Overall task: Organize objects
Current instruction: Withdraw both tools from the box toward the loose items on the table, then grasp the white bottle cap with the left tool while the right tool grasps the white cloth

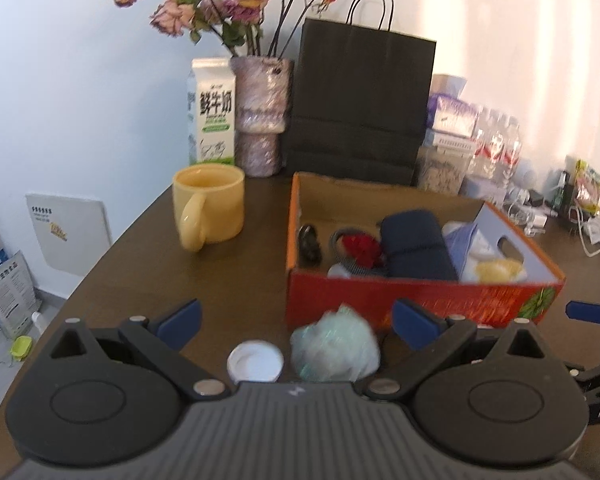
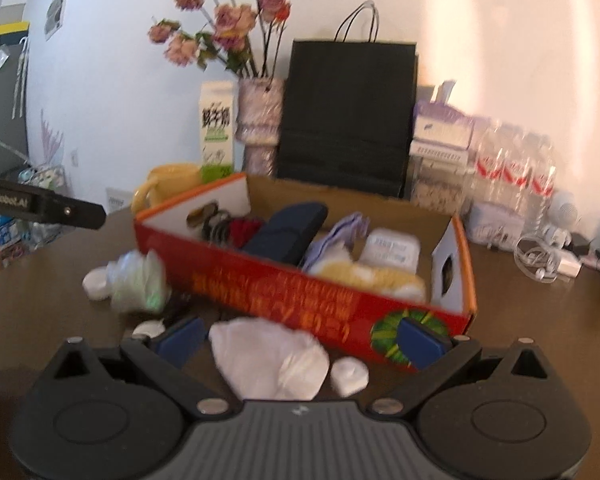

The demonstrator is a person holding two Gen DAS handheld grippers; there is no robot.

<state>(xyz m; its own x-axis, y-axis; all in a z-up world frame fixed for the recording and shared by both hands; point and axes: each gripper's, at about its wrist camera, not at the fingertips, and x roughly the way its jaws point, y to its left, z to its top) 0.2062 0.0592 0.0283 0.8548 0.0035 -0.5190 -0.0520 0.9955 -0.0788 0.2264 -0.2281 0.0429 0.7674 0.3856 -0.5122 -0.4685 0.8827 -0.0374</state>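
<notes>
Both grippers' jaws wide apart, nothing held. Right gripper point(image 2: 300, 340) straddles white crumpled bag point(image 2: 270, 362) on table, just before red box point(image 2: 300, 296). Left gripper point(image 1: 296, 326) over greenish wad point(image 1: 334, 346) w/ white lid point(image 1: 255, 362) beside. Center, close gently, lift over box wall.

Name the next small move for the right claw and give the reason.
Probably ease the right claw forward and down around the crumpled white wad. Its jaws are wide open and empty, the wad lies on the table between them, just outside the red box, where other loose items already sit.
</notes>
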